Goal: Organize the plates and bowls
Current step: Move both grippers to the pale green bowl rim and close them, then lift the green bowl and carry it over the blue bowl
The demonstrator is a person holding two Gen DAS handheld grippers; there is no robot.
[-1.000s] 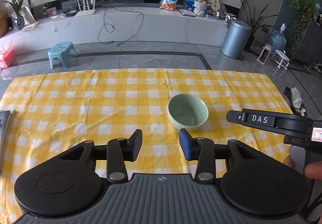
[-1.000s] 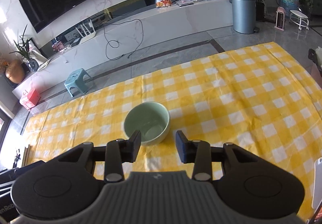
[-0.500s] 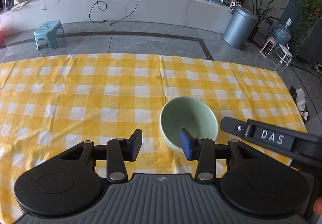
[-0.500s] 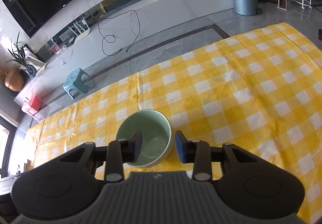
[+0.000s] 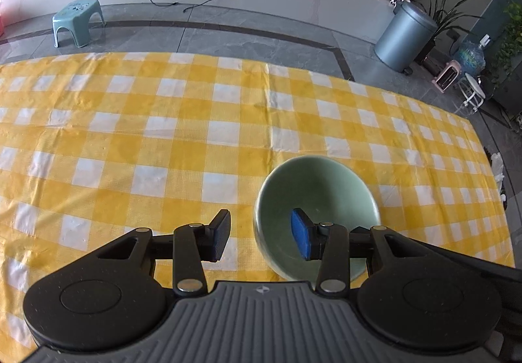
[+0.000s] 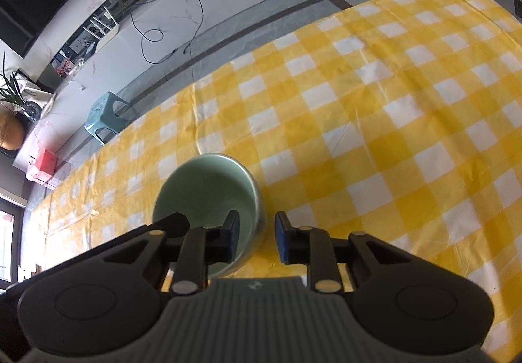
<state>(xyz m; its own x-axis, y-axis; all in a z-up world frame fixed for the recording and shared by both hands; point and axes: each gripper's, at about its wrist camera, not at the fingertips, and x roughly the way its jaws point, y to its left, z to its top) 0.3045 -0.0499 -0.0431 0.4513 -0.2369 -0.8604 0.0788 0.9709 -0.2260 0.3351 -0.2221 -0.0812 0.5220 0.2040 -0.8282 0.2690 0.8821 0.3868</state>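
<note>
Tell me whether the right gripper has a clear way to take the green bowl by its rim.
Probably yes. The right gripper already straddles the green bowl wall, one finger inside, one outside, its jaws just closing. Nothing blocks it; the left gripper straddles the opposite wall.

You have one pale green bowl [image 5: 314, 190] on the yellow-and-white checked cloth [image 5: 163, 134]; upright, mouth up, nothing visible inside; glazed, smooth, deep-sided with a rounded rim; sits toward the near right part of the cloth in your left wrist view, and left of centre, close in, in your right wrist view [image 6: 208, 186]; it rests flat on the cloth, not tilted; its near rim and part of its interior are hidden, so the base cannot be read
</note>
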